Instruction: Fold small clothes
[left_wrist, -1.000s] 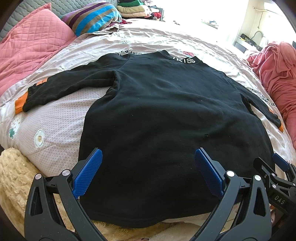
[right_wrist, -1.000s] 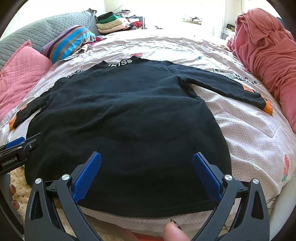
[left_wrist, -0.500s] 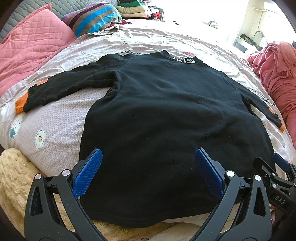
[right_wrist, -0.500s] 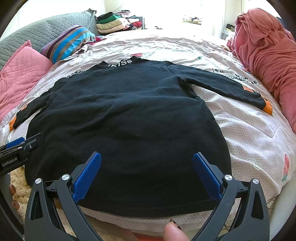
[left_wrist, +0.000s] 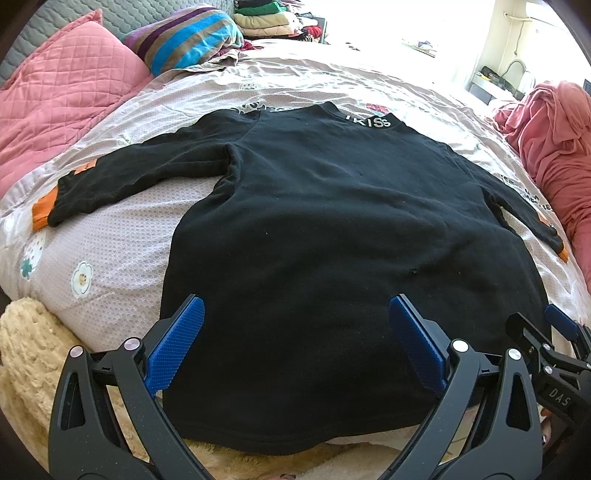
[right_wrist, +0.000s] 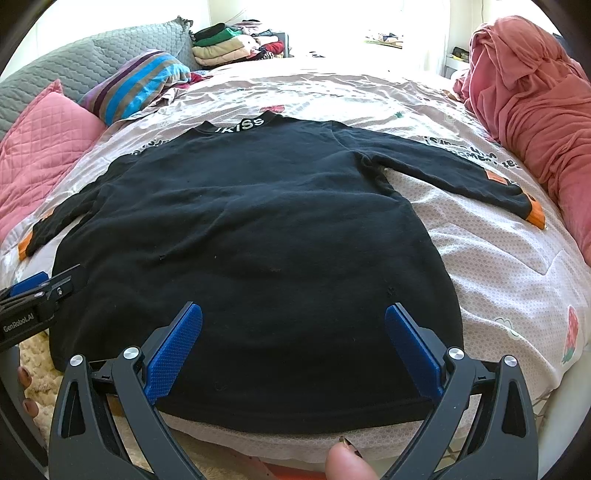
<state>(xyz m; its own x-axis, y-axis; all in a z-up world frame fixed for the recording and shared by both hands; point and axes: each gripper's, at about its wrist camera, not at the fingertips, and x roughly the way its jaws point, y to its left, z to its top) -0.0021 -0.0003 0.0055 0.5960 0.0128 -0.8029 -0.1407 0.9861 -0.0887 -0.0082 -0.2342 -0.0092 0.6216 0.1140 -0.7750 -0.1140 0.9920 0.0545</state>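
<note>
A black long-sleeved sweater with orange cuffs and white lettering on the collar lies spread flat on the bed, sleeves out to both sides; it also shows in the right wrist view. My left gripper is open and empty, hovering over the hem at its left half. My right gripper is open and empty over the hem at its right half. Each gripper shows at the edge of the other's view: the right gripper, the left gripper.
The bed has a pale patterned cover. Pink quilted pillows and a striped pillow lie at the far left, folded clothes at the back, a pink blanket heap on the right, a fuzzy cream rug below.
</note>
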